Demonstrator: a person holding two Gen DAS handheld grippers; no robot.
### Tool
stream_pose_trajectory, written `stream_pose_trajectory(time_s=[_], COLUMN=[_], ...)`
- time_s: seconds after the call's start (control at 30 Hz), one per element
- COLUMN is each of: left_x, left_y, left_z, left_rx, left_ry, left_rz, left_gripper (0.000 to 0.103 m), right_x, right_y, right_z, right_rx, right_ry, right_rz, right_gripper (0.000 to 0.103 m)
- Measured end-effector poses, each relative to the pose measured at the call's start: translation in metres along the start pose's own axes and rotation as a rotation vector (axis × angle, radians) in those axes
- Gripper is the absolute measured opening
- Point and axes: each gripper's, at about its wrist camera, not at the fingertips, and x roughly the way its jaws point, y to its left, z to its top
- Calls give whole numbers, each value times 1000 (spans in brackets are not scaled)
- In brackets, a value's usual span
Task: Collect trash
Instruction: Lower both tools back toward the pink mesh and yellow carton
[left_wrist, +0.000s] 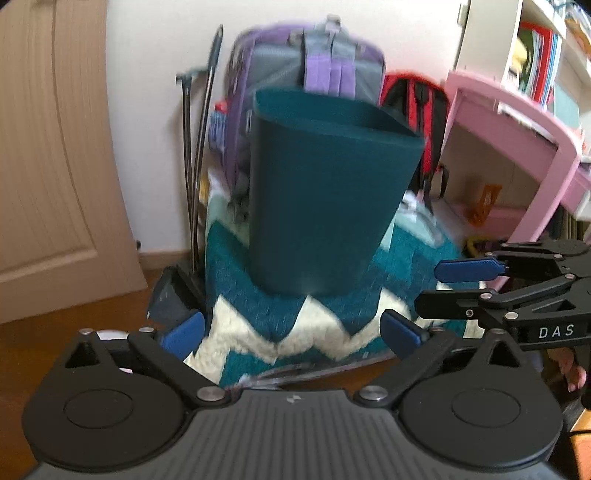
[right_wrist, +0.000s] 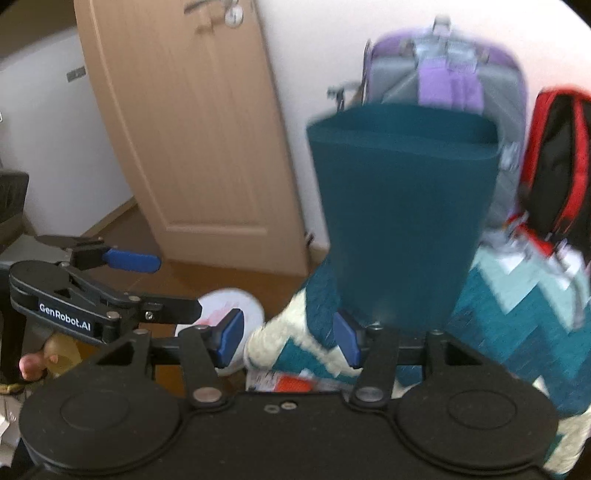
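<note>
wood floor (left_wrist: 55, 350), zigzag rug (left_wrist: 295, 332), teal bin (left_wrist: 325, 192)

Left tool (left_wrist: 291, 330): matte black ribbed housing, two round black discs, black linkage arms on silver pivot pins, blue finger pads (left_wrist: 184, 332); white "GenRobot.AI" lettering along its side. Right tool (right_wrist: 288, 338): same black build, silver pins, blue pads (right_wrist: 231, 334); white "DAS" lettering on its side.

My left gripper (left_wrist: 291, 330) gapes empty before the teal bin (left_wrist: 325, 199) on the zigzag rug (left_wrist: 295, 332); right gripper (left_wrist: 439, 291) alongside.
</note>
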Motion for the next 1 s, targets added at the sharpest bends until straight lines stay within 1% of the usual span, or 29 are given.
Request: stream_pose_trajectory(time_s=[0.07,0.2,0.33,0.47,0.57,0.63,0.77,1.0], left_x=[16,56,105,151,186,209,254,326], left_y=[10,32,59,80,94,102,117,140], left_z=[-16,-45,-75,-102,-124,-139,-164,-202], left_rx=[9,24,25,47,59,52,19,-90], left_ry=[36,117,210,298,364,411,498,597], left_rz=[8,8,21,28,30,33,41,70], left_gripper=[102,102,102,102,102,102,102,102], right_x=[24,72,123,174,211,233,279,349], right_y=[-3,-4,-4,-9,-15,-18,-29,-48], right_z=[-15,-46,-77,-111,-138,-155,-187,-240], right_rx=[15,5,12,50,83,122,238,423], right_ry=[56,147,239,351,441,495,592,725], right_rz=[15,8,15,2,10,33,20,-5], right_gripper=[54,54,54,54,54,54,54,53])
